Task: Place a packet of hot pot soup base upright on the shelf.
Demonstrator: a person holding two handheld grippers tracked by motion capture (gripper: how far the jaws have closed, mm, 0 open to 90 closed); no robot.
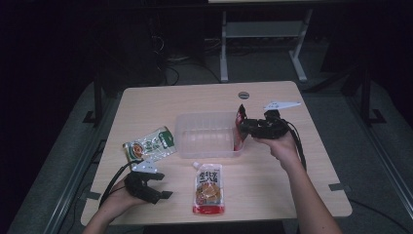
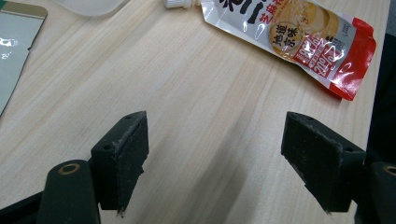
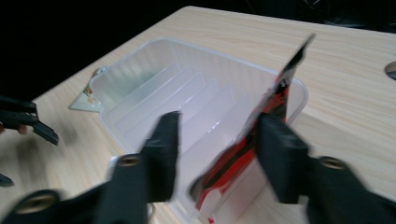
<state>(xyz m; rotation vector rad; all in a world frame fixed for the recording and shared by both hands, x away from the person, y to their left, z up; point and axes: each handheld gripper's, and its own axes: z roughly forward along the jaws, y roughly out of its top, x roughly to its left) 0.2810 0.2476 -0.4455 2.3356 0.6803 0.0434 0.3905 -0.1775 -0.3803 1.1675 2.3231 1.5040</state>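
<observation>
**Red pouch standing on edge in the clear tray, right tongs parted around it**

The red pouch (image 3: 275, 100) stands on edge at the right-hand end of the clear plastic tray (image 1: 204, 127), leaning against the tray's end wall. The right gripper (image 3: 217, 140) is held level at that end. Its jaws are parted, the pouch lies between them against the right-hand jaw, and the other jaw is clear of it.

The left gripper (image 2: 212, 154) rests low over the near left part of the table (image 1: 272, 180). Its jaws are wide apart with bare wood between them.

A spouted pouch (image 1: 208, 189) with red and tan print lies flat just in front of the tray. A green pouch (image 1: 150, 144) lies flat beside the tray's left end.
</observation>
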